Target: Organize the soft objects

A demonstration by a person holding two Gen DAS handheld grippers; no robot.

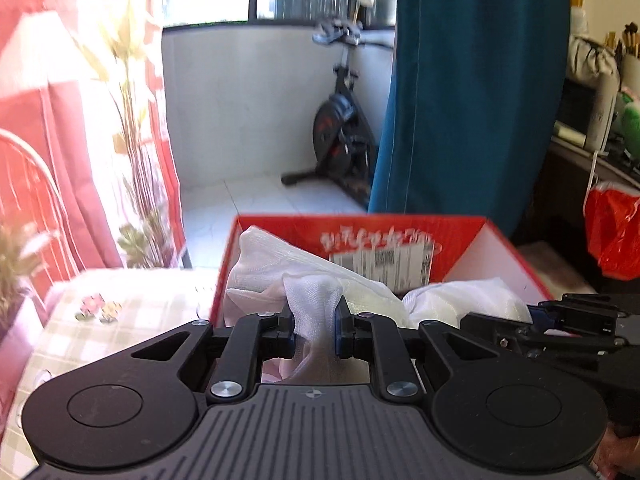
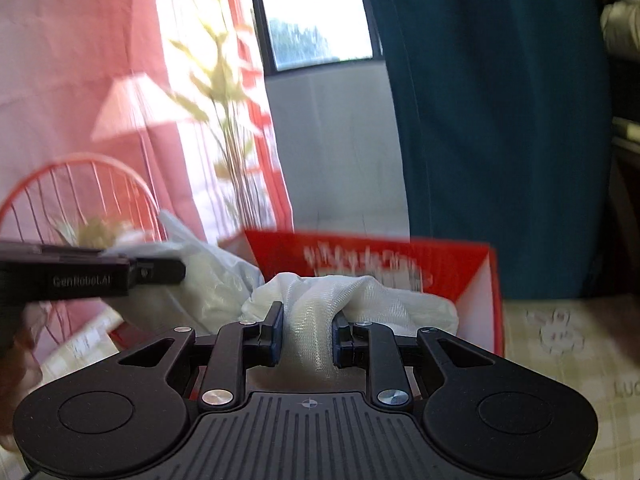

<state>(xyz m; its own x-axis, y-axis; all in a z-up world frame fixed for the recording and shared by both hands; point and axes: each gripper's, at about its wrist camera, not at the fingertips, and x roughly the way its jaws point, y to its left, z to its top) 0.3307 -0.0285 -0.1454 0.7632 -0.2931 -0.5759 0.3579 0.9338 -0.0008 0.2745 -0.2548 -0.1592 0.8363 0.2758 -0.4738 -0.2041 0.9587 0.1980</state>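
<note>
Right, you've got both the left gripper [image 1: 314,330] and right gripper [image 2: 307,334] with jaws clamped on the white mesh cloth [image 1: 320,296], spreading its weight over the red box [image 1: 460,236] for tucking in

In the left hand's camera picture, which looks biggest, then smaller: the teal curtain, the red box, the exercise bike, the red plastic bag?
As they appear:
1. teal curtain
2. red box
3. exercise bike
4. red plastic bag
The box sits much nearer the camera than the bike, so their true sizes may differ.
</note>
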